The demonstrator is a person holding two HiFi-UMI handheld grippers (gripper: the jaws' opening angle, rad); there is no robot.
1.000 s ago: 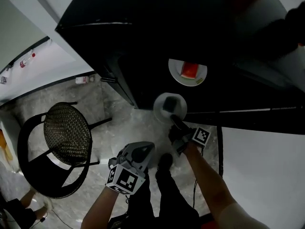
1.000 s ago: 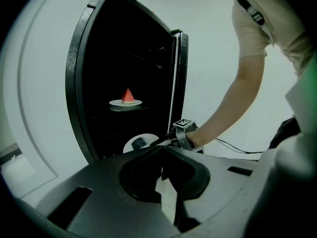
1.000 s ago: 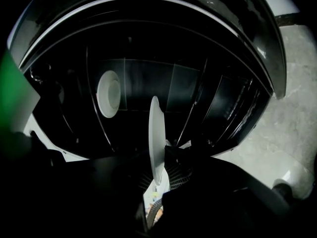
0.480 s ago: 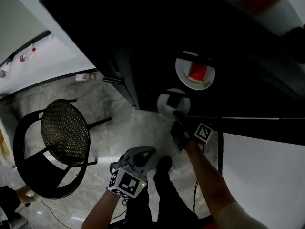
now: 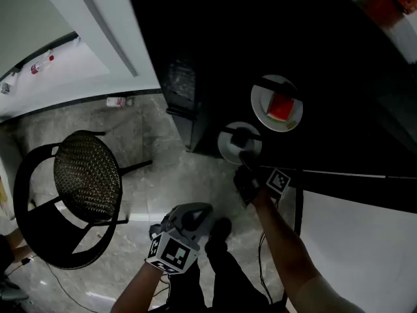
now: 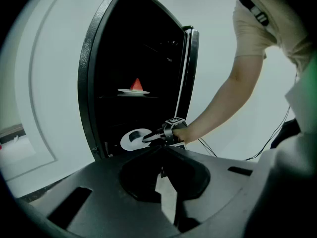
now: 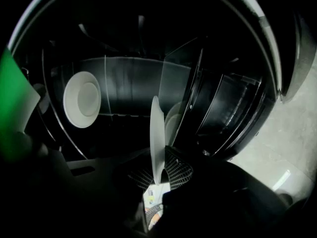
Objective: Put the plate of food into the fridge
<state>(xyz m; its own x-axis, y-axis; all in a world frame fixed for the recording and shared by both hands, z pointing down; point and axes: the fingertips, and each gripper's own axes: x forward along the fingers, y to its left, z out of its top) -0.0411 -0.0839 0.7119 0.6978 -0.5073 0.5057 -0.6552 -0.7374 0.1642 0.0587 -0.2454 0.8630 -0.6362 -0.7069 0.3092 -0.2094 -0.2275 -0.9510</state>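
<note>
Checking the head view first. My right gripper [image 5: 243, 160] reaches into the lower part of the open black fridge [image 5: 195, 119], jaws closed on the near rim of the white plate [image 5: 229, 146]. A dark lump of food sits on that plate; I cannot identify it. Just above and to the right, a second plate [image 5: 264, 103] carries a red wedge [image 5: 281, 106]. My left gripper [image 5: 201, 210] hangs low over the grey floor [image 5: 163, 175], well apart from the fridge. A black mesh chair [image 5: 85, 178] stands at left, and a bottle [image 5: 117, 101] lies near the wall.

Left gripper view: left gripper [image 6: 161, 155] has its jaws together with nothing between them. Beyond them the fridge [image 6: 94, 83] stands open. The second plate [image 6: 126, 91] with its red wedge [image 6: 136, 85] rests on an upper shelf. Lower down, the plate [image 6: 130, 142] sits at the fridge mouth, gripped at its edge by the right gripper [image 6: 147, 139]. Whether it rests on a shelf, I cannot tell.

Right gripper view: the plate [image 7: 155, 133] appears edge-on, and the right gripper [image 7: 157, 171] has its ribbed pads [image 7: 179, 171] clamped on the rim. The dark fridge interior [image 7: 129, 88] fills the frame, with the second plate [image 7: 74, 108] showing at left.
</note>
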